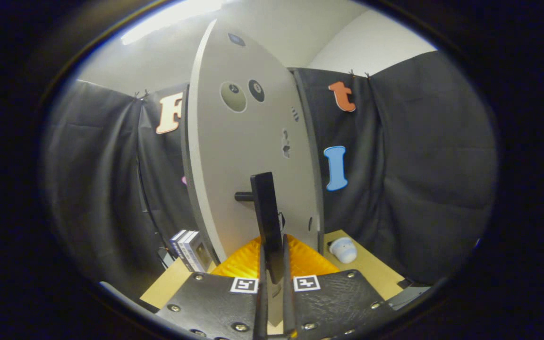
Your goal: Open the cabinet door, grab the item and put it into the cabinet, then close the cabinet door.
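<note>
The door [248, 156] of the cabinet stands swung open, its pale inner face toward the camera and its near edge running down the left side. A black handle [266, 222] stands upright on a short black peg just ahead of the tongs [272, 278]. The tongs are drawn narrow, and the handle's lower end sits between the 2 fingers [225, 302]; both seem to press on it, though the contact itself is hard to see. 2 round fittings sit high on the door face.

Beneath the door lies an orange ridged mat [248, 262], reaching from the door's foot to the fingers. The item, a small white and blue thing [344, 250], rests on the table [371, 269] to the right of the mat, just past the door's right edge and well clear of the tongs. Bare table spreads around it toward the black cloth wall. To the left of the door, a few books [188, 249] stand close to its lower edge, leaving little room there.
</note>
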Available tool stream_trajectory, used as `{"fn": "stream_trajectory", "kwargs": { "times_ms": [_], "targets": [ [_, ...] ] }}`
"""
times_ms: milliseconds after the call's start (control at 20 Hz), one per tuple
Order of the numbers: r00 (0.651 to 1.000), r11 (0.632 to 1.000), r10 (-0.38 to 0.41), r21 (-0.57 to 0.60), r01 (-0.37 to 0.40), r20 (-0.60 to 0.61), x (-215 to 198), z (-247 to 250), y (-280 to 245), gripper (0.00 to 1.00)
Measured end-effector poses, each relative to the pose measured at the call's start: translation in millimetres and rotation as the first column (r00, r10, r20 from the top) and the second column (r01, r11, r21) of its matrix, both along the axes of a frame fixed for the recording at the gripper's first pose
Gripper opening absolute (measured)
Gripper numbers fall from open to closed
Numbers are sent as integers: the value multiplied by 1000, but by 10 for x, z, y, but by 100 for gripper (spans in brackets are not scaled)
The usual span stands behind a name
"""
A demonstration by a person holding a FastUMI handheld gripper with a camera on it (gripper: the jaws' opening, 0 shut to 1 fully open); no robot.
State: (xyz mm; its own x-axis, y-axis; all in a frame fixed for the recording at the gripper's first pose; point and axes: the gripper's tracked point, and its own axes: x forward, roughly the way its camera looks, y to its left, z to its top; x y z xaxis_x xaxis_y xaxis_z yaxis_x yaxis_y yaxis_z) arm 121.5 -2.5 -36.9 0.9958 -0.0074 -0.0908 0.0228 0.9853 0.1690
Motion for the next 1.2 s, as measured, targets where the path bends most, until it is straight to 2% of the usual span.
{"fn": "stream_trajectory", "kwargs": {
  "times_ms": [300,400,550,900,1200],
  "targets": [
    [999,998,-52,-32,52,2,-33,-5,-322,12],
    [1000,1000,-27,-12,27,9,-20,12,-325,13],
    [999,999,-40,-17,40,13,-15,5,-483,12],
    [1000,1000,5,-4,-5,15,17,-5,-682,12],
    [999,999,44,4,-45,8,51,-10,-663,12]
  ]
}}
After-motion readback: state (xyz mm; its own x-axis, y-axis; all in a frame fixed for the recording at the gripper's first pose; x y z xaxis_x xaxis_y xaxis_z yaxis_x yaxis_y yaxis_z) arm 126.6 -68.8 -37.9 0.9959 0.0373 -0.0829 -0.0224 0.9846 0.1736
